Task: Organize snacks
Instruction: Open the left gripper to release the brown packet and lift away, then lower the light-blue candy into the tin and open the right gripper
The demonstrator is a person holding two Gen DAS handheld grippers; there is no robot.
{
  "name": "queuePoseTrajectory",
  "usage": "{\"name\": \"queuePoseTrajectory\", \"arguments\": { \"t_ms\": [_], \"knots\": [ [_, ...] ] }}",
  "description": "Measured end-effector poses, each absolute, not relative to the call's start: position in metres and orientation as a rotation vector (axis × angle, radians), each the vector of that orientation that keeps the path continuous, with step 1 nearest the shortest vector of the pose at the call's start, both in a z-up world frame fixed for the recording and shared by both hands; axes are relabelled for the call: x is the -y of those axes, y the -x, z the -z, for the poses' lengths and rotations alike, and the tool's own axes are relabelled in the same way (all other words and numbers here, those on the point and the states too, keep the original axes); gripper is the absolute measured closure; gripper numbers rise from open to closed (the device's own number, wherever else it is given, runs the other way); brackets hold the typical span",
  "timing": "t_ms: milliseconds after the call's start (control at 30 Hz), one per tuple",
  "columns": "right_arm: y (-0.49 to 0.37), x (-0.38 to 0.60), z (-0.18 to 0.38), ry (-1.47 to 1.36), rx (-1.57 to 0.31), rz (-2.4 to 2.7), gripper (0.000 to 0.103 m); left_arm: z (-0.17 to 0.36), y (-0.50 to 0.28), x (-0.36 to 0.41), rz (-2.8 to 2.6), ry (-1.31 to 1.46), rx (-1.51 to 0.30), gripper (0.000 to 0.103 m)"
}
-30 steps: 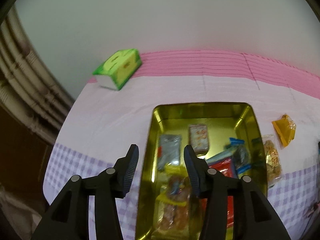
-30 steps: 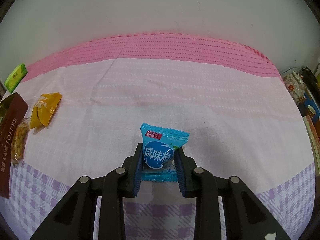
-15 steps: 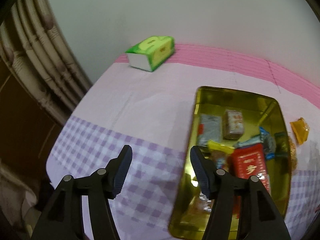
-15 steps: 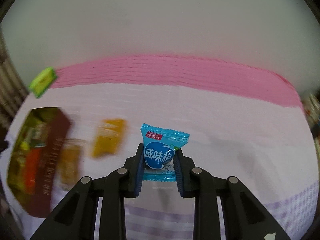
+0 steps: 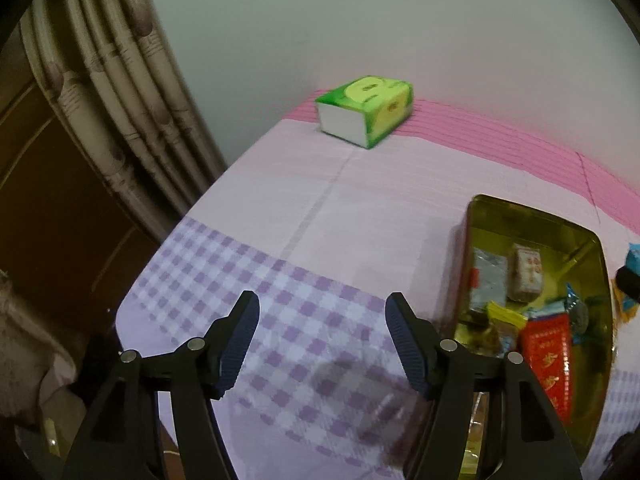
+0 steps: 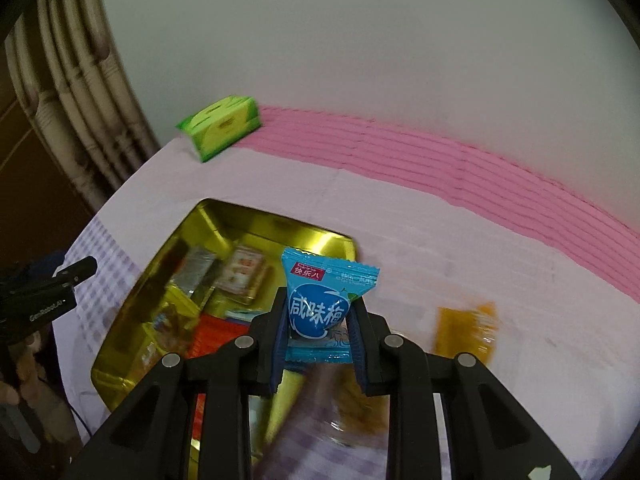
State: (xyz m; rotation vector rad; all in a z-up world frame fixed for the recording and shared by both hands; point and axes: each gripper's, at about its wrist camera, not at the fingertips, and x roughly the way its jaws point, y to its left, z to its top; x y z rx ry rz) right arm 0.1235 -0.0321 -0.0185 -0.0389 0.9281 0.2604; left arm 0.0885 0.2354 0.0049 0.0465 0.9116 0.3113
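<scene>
Pink tablecloth (image 6: 400,216); blue candy packet (image 6: 326,308) between right fingers (image 6: 280,344), seemingly above gold tin (image 6: 120,344).

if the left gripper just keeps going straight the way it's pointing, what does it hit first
Probably the checked tablecloth. The left gripper holds nothing, and its line runs down onto bare cloth left of the gold tin. Depth is hard to judge in this fisheye view.

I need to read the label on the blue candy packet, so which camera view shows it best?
The right wrist view: the blue candy packet sits sharp and face-on, clamped in the right gripper above the gold tin. The left wrist view catches only a blue sliver of it at its right edge, with no readable print.
</scene>
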Motion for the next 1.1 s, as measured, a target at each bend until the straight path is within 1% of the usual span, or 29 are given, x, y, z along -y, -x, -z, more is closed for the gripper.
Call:
{"name": "queuePoseTrajectory", "arguments": {
  "t_ms": [233,667,1033,1100],
  "knots": [
    [-0.147,-0.002,0.032,0.106,-0.972,-0.273,0.078,-0.005,-0.09,-0.245,-0.325,-0.014,-0.917,0.037],
    [-0.162,-0.011,0.055,0.141,-1.03,-0.252,0.078,-0.003,-0.091,-0.247,-0.304,0.013,-0.935,0.036],
    [-0.161,-0.009,0.054,0.125,-1.028,-0.252,0.074,-0.002,-0.092,-0.248,-0.299,0.023,-0.941,0.036],
    [-0.16,-0.009,0.052,0.12,-1.02,-0.255,0.069,-0.002,-0.092,-0.247,-0.306,0.024,-0.939,0.036]
  ]
}}
